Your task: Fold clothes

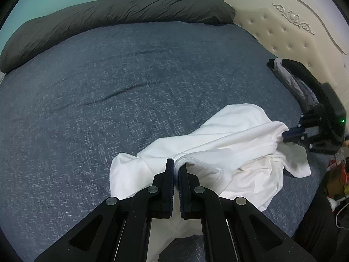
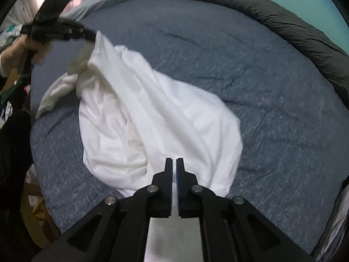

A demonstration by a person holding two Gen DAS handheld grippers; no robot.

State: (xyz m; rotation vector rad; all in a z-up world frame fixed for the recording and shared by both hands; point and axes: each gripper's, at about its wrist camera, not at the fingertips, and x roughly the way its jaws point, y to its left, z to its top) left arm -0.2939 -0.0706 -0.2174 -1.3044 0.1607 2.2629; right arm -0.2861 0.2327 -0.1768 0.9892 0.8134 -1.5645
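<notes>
White garment, looks like a soft cotton shirt, sits bunched on the near right part of the blue bedspread. Part of it is pulled up off the bed between your two grippers.

Left gripper: jaws nearly shut, pinching a ribbed hem or neckline edge at the near end of the cloth. Right gripper: jaws closed to a thin slit with white fabric running through it, so it has a thin layer clamped. In the left wrist view it bites the right-hand edge of the shirt.

Handling, judged: light, limp, no stiffness, so it sags and folds on itself wherever you don't support it. Not slippery and not fragile, but a thin pinch can slide out if you tug hard. Take hold on seams, the hem or the shoulders, since the thicker edges grip better than the open middle. Keep both holds far enough apart to tension it flat before laying it down.

Farther out: dark grey duvet roll along the far edge, cream tufted headboard far right, a dark pile of other clothes by the headboard. Clutter off the bed at right, too blurred to name.
</notes>
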